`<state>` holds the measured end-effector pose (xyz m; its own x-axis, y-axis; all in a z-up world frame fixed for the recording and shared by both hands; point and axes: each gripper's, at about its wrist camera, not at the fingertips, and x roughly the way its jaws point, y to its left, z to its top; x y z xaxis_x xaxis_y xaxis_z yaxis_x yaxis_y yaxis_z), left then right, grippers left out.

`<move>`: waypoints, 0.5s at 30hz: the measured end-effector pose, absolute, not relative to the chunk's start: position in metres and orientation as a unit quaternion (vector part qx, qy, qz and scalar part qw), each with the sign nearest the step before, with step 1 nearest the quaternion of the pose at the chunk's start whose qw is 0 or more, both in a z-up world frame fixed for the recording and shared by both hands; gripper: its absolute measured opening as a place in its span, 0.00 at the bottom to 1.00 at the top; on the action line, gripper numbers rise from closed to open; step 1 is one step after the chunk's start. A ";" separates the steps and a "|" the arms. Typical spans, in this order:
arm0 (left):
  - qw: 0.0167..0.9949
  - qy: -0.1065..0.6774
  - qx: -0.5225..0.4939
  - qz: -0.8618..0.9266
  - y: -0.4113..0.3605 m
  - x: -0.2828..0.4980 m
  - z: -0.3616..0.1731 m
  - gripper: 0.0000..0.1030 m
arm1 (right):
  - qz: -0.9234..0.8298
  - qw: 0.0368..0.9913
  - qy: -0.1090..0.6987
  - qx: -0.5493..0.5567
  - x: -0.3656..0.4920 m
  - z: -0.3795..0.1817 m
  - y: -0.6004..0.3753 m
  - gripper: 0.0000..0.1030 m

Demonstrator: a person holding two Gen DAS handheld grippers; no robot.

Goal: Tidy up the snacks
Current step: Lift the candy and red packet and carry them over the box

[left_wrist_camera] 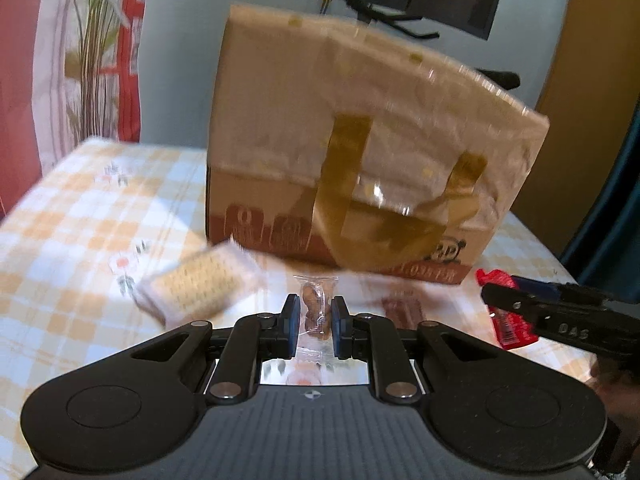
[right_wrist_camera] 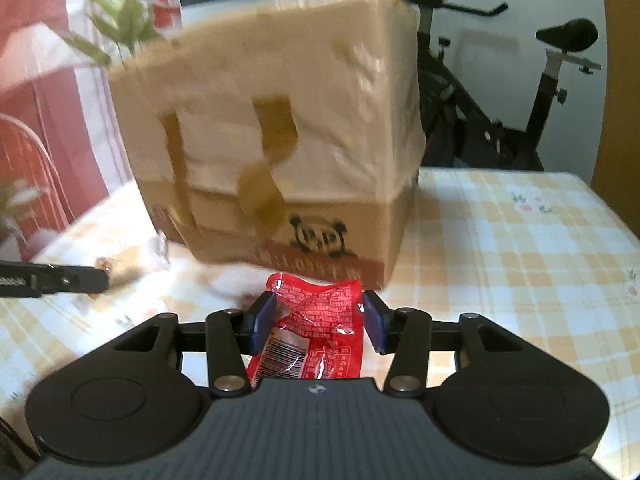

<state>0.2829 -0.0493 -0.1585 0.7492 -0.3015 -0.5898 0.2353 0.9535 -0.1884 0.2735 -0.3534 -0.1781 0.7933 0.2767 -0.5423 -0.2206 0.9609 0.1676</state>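
Note:
My left gripper [left_wrist_camera: 315, 316] is shut on a small clear-wrapped brown snack [left_wrist_camera: 316, 312], held just above the checked tablecloth in front of a taped cardboard box [left_wrist_camera: 360, 160]. My right gripper [right_wrist_camera: 316, 320] is shut on a red snack packet [right_wrist_camera: 316, 332], close to the same box [right_wrist_camera: 280, 140]. The right gripper and its red packet [left_wrist_camera: 508, 320] also show at the right of the left wrist view. A white-wrapped cracker pack [left_wrist_camera: 196, 284] lies on the cloth to the left of my left gripper.
The table [right_wrist_camera: 520, 240] has a yellow checked cloth. A plant [left_wrist_camera: 96, 40] and red curtain stand at the back left. An exercise bike [right_wrist_camera: 500, 100] stands behind the table on the right. My left gripper's finger [right_wrist_camera: 52, 280] shows at the left edge.

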 end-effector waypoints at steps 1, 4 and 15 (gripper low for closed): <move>0.935 0.316 -0.047 -0.151 -0.049 0.282 -0.153 0.17 | 0.134 0.948 0.285 0.049 0.271 -0.171 -0.353 0.48; 0.945 0.284 -0.037 -0.157 -0.048 0.281 -0.130 0.17 | 0.142 0.956 0.252 0.048 0.266 -0.148 -0.352 0.48; 0.966 0.180 -0.027 -0.183 -0.050 0.307 -0.043 0.17 | 0.184 0.973 0.131 0.049 0.276 -0.055 -0.346 0.48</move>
